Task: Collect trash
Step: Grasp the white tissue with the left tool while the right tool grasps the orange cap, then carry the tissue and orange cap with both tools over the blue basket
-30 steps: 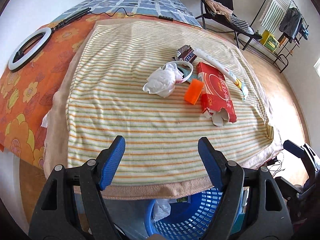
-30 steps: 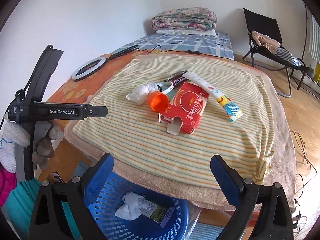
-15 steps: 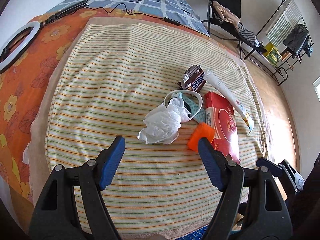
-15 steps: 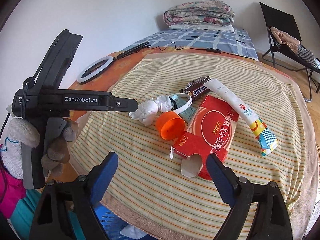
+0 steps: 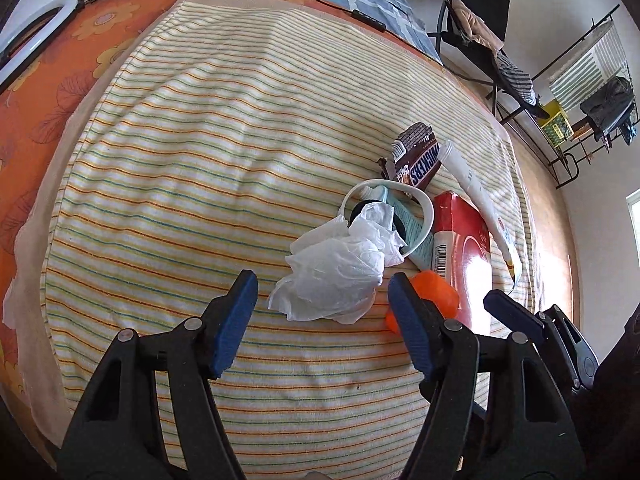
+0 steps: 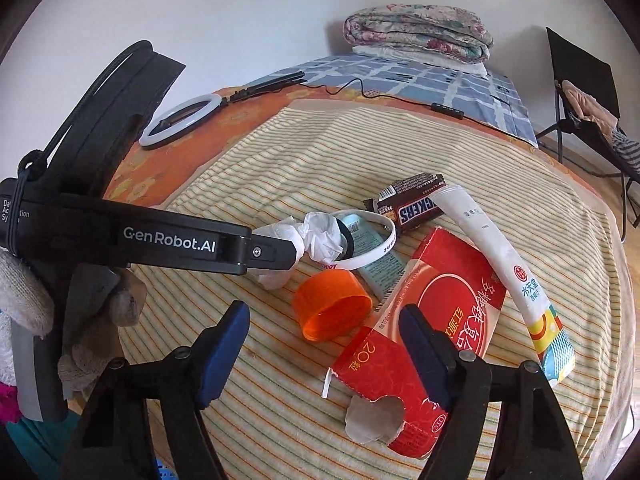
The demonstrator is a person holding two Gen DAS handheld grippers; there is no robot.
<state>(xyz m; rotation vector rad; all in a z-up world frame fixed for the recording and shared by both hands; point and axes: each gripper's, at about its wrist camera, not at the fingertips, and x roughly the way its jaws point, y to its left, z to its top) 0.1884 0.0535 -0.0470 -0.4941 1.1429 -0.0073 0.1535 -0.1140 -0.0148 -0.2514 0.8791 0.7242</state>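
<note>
Both grippers have closed in on the trash: left gripper (image 5: 322,312) spread around the tissue (image 5: 340,272), right gripper (image 6: 324,348) spread near the cap (image 6: 332,306). Wrapper (image 6: 416,208) reads "SNICKERS".

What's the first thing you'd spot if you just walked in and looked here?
A little heap of trash on the striped blanket: a crumpled white tissue in front, an orange cup lying on its side, and a big red box beside it. Both blue-tipped tools are open, the left tool reaching toward the tissue.
</note>
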